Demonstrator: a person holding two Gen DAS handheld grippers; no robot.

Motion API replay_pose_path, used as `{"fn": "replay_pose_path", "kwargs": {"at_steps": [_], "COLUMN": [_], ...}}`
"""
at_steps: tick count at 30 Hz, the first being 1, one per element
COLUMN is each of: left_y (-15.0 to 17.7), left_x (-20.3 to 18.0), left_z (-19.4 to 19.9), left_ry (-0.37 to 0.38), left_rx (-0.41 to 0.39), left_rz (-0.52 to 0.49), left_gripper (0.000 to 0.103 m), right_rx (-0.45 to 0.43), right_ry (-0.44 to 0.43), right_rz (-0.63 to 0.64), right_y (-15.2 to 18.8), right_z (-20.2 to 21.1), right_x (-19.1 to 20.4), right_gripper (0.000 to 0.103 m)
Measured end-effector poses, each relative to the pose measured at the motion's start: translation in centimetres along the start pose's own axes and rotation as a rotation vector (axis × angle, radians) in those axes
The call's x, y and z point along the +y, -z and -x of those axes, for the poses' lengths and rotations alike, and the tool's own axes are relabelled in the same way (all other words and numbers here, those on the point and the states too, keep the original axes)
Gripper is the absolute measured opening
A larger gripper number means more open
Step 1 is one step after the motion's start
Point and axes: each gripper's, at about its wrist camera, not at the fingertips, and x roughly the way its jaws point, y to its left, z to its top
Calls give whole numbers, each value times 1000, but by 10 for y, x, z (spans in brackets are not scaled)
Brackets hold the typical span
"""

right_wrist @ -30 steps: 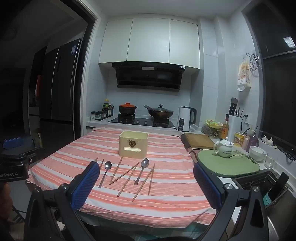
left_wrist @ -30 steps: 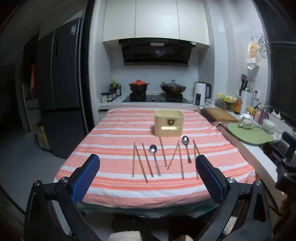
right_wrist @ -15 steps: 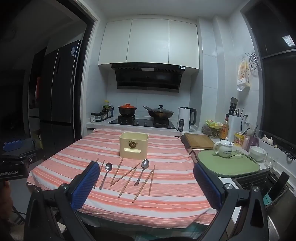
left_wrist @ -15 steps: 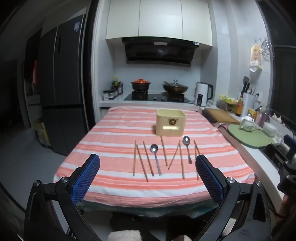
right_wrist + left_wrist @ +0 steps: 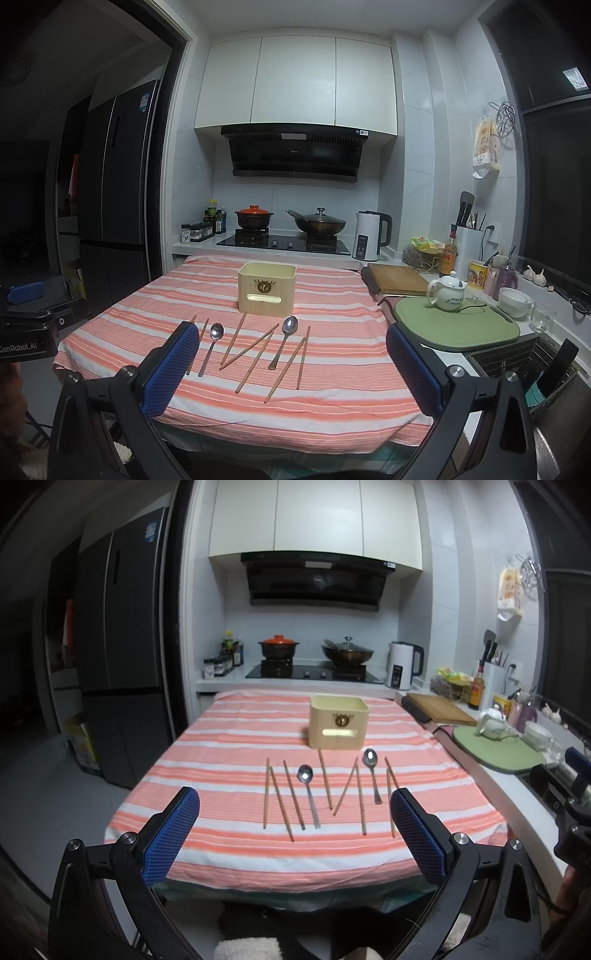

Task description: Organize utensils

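Several wooden chopsticks [image 5: 275,799] [image 5: 258,356] and two metal spoons lie side by side on the striped tablecloth [image 5: 236,734] [image 5: 332,295]. One spoon [image 5: 308,794] [image 5: 210,347] is left of the middle, the other spoon [image 5: 372,775] [image 5: 284,341] is further right. Behind them stands a cream utensil box [image 5: 338,722] [image 5: 266,288], upright and open-topped. My left gripper [image 5: 293,834] is open and hangs before the table's near edge. My right gripper [image 5: 291,369] is open too, nothing between its blue pads.
A counter runs along the table's right side with a wooden board [image 5: 397,278], a green mat [image 5: 458,326], a teapot [image 5: 447,293] and cups. A sink [image 5: 517,363] lies at the near right. Stove pots and a kettle [image 5: 367,240] stand behind; a dark fridge [image 5: 118,664] stands left.
Both views have tilted slightly upward and the table sits a little lower in frame. The utensils and box have not moved. Both grippers stay open.
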Motion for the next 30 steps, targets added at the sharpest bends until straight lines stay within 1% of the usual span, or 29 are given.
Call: {"fn": "replay_pose_path", "kwargs": {"at_steps": [30], "left_y": [6], "left_x": [-3], "left_z": [-5], "left_ry": [1], "left_rx": [6], "left_rz": [0], "left_gripper": [103], "right_rx": [10], "right_ry": [-4], "right_rz": [-4], "right_y": [2], "right_z": [-2], "right_x": [-2], "right_gripper": [103]}}
